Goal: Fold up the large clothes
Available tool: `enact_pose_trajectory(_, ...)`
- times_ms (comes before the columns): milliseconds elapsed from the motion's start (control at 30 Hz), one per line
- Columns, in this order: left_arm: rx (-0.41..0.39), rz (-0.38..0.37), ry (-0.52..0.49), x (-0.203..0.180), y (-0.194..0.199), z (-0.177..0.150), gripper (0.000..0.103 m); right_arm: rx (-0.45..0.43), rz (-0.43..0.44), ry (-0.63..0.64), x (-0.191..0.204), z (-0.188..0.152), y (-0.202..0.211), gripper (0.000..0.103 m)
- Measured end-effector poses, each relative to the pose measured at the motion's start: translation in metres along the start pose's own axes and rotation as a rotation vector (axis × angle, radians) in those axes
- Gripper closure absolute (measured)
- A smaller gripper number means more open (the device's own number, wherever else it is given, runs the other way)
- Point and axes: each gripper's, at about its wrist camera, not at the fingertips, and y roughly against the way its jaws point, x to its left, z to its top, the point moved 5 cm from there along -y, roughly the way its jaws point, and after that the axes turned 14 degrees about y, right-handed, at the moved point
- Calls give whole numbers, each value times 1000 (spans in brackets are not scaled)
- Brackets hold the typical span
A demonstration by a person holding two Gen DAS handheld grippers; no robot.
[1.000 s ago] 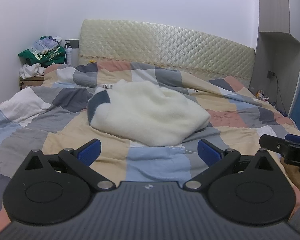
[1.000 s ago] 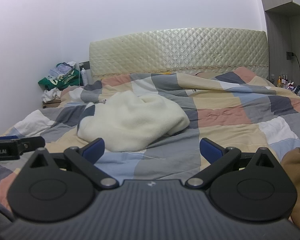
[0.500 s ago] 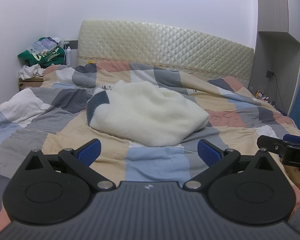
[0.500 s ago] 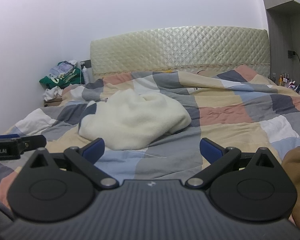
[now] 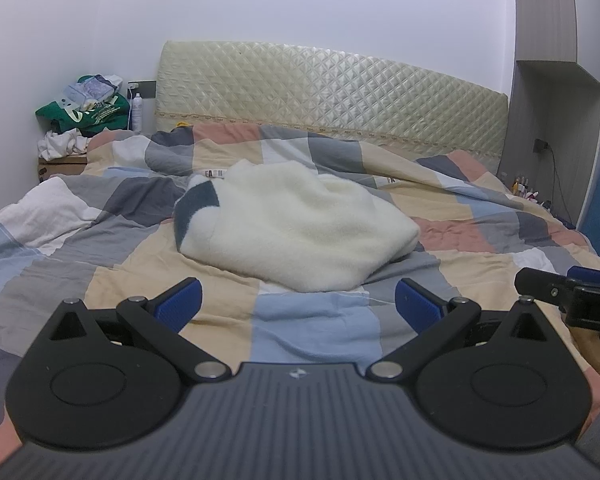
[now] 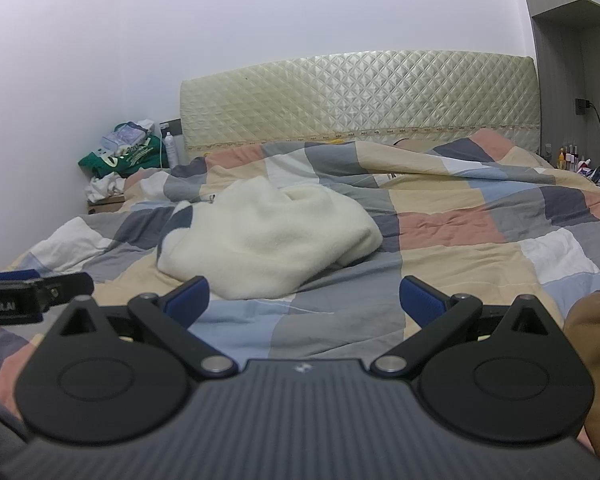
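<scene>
On the bed, toward its left half, we see the cream fleece garment (image 5: pixel 300 232) lying in a loose heap on the patchwork quilt (image 5: pixel 312 320), nothing folded yet. Our left tongs (image 5: pixel 296 306) and right tongs (image 6: pixel 304 298) both gape wide and empty, short of its near edge. The risks, as we judge them: pinching quilt along with fleece, since the two lie touching, or catching one layer of the bundle so it drags rather than opens.
</scene>
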Motion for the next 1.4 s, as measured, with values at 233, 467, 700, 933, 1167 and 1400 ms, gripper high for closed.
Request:
enact_pose_trajectory(233, 7, 0, 8, 2, -1, -2, 0, 2, 3, -1, 1, -1, 0, 0)
enact_pose_trajectory(467, 23, 6, -1, -1, -6, -4, 0, 14, 4, -10, 3, -3, -1, 0)
enact_pose_trajectory(700, 59, 20, 30, 3, -30, 3, 0, 51, 2, -43, -2, -3, -11, 0)
enact_pose_trajectory(933, 67, 37, 62, 6, -76, 29, 0, 109, 9, -59, -12, 11, -42, 0)
enact_pose_trajectory(1167, 132, 37, 129, 23, -136, 62, 0, 130, 20, -78, -21, 39, -86, 0)
enact_pose_trajectory(1400, 181, 92, 207, 53, -203, 82, 0, 174, 61, -130, -28, 49, -151, 0)
